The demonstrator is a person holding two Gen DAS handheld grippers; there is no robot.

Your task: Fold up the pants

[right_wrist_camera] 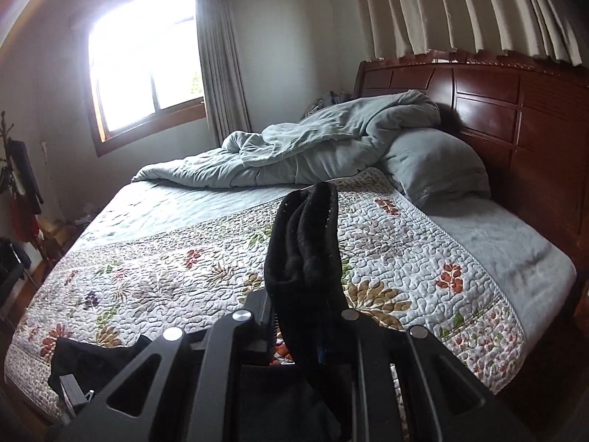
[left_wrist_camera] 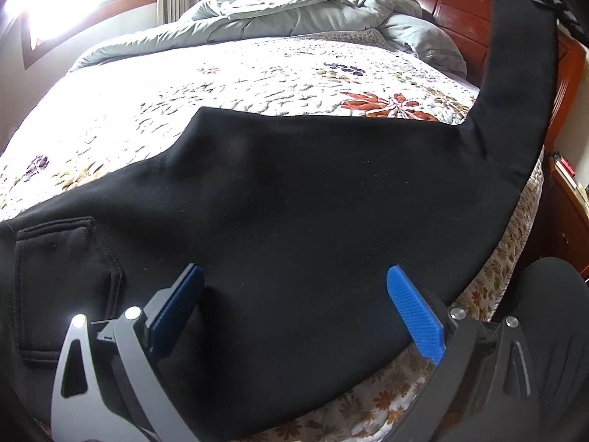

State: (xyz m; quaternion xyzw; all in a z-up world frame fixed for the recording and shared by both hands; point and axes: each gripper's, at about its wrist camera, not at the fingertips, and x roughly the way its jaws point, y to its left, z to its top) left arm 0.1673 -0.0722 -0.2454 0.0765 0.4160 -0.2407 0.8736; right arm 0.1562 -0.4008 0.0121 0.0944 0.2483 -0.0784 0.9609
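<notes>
Black pants (left_wrist_camera: 294,199) lie across the near edge of the floral quilt (left_wrist_camera: 228,84), waist and pocket at the left. One leg end rises at the upper right, held up by my right gripper (left_wrist_camera: 548,0). My left gripper (left_wrist_camera: 294,294) is open just above the pants' middle, blue pads (left_wrist_camera: 412,313) wide apart, holding nothing. In the right wrist view my right gripper (right_wrist_camera: 313,316) is shut on the bunched cuff of the pants (right_wrist_camera: 305,243), lifted above the quilt (right_wrist_camera: 184,258). The rest of the pants shows below it at lower left (right_wrist_camera: 92,361).
A crumpled grey duvet (right_wrist_camera: 294,147) and a pillow (right_wrist_camera: 438,165) lie against the wooden headboard (right_wrist_camera: 515,110). A window (right_wrist_camera: 143,66) is at the back left. A nightstand (left_wrist_camera: 567,199) stands right of the bed. A dark chair (left_wrist_camera: 552,313) is at the lower right.
</notes>
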